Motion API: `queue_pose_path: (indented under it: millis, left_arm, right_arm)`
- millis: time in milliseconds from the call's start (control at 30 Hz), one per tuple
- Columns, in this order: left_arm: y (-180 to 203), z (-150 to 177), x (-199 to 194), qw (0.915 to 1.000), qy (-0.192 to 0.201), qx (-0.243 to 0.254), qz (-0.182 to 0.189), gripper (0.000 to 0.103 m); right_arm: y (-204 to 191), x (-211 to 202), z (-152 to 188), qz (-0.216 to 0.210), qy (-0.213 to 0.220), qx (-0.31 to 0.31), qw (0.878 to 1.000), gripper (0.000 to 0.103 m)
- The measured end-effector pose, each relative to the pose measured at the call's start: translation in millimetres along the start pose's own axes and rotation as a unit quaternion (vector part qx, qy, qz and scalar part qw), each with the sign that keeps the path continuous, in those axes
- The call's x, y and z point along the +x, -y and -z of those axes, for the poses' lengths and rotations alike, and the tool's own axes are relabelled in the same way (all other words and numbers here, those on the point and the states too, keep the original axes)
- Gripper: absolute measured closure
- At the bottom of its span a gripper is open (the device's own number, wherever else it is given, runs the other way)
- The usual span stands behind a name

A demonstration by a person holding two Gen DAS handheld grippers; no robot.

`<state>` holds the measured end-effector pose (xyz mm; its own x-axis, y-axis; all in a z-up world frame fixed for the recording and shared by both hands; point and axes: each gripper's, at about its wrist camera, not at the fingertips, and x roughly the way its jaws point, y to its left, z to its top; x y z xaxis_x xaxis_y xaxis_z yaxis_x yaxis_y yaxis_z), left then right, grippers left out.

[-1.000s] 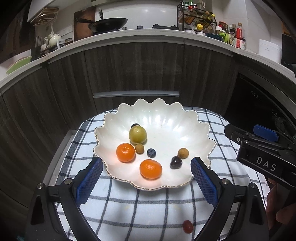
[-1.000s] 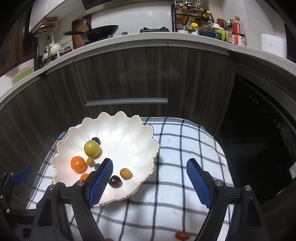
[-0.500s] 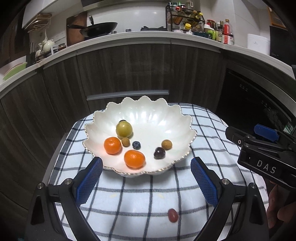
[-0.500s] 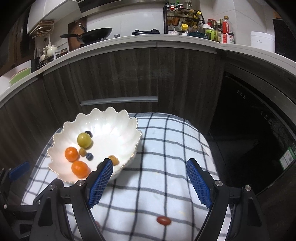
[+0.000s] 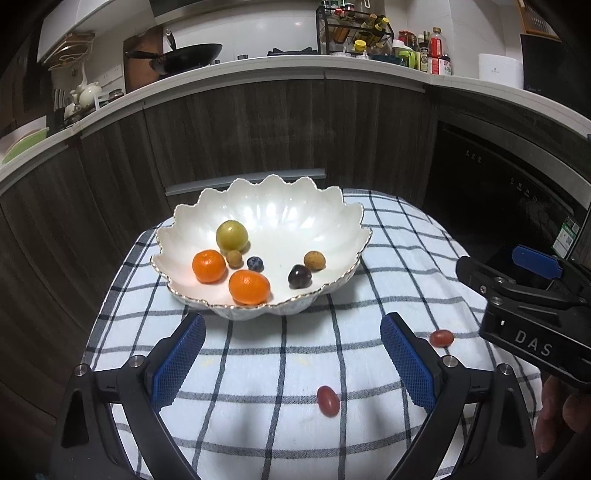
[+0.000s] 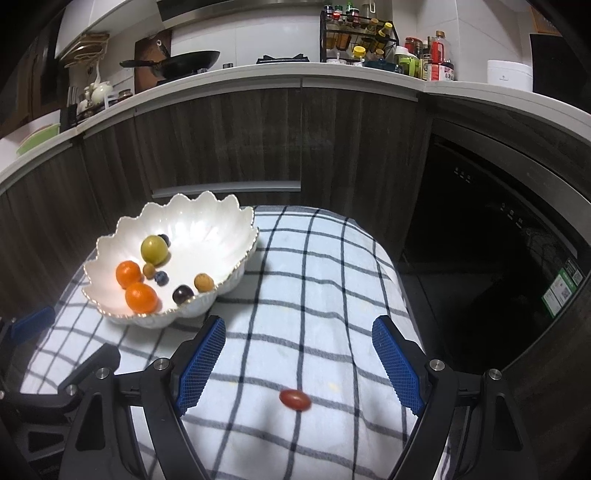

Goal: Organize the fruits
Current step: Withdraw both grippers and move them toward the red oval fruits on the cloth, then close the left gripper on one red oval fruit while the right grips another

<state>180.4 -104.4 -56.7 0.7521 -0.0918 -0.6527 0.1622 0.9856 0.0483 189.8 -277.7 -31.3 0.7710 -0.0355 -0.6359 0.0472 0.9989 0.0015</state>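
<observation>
A white scalloped bowl (image 5: 325, 218) (image 6: 221, 229) stands on a checked cloth (image 5: 258, 369). It holds two oranges (image 5: 249, 287), a green round fruit (image 5: 232, 235), a blueberry (image 5: 255, 263), a dark grape (image 5: 299, 276) and two small brown fruits (image 5: 314, 260). Two red grape tomatoes lie on the cloth: one (image 5: 328, 401) between my left gripper's jaws, one (image 5: 441, 338) further right, which also shows in the right wrist view (image 6: 294, 399). My left gripper (image 5: 291, 360) is open and empty. My right gripper (image 6: 297, 363) is open and empty above that tomato.
The cloth covers a small table in front of dark wood cabinets (image 5: 258, 129). A dark oven front (image 6: 498, 240) stands to the right. The counter above carries a wok (image 5: 192, 55), a spice rack (image 5: 354, 33) and bottles. The cloth's edges drop off left and right.
Both grippers have pulled back from the bowl toward me. The bowl now sits farther off, and both tomatoes on the cloth have come into view. Both grippers stayed open.
</observation>
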Motion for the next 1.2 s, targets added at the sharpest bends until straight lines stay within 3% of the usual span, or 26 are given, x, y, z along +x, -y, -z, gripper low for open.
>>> queue_pose_path:
  millis: [567, 700, 867, 1033, 1200]
  left_arm:
    - [11.5, 40.2, 23.7, 0.9991, -0.036, 0.014, 0.015, 0.007]
    - [15.7, 47.0, 30.8, 0.9986, -0.045, 0.021, 0.017, 0.017]
    - [15.0, 53.3, 38.4, 0.9983, -0.056, 0.015, 0.012, 0.019]
    - [14.2, 56.7, 44.7, 0.9978, -0.064, 0.013, 0.015, 0.029]
    - [14.7, 61.3, 46.5, 0.9971, -0.072, 0.009, 0.024, 0.032]
  right_arm:
    - [3.0, 20.4, 40.9, 0.002, -0.030, -0.016, 0.999, 0.021]
    - [2.2, 25.7, 49.2, -0.001, -0.034, -0.024, 0.999, 0.022]
    - [-0.1, 35.5, 56.7, -0.009, -0.046, -0.029, 0.998, 0.038]
    - [-1.0, 45.2, 61.8, -0.018, -0.058, -0.028, 0.998, 0.049]
    - [-0.8, 49.3, 65.1, -0.022, -0.064, -0.025, 0.997, 0.050]
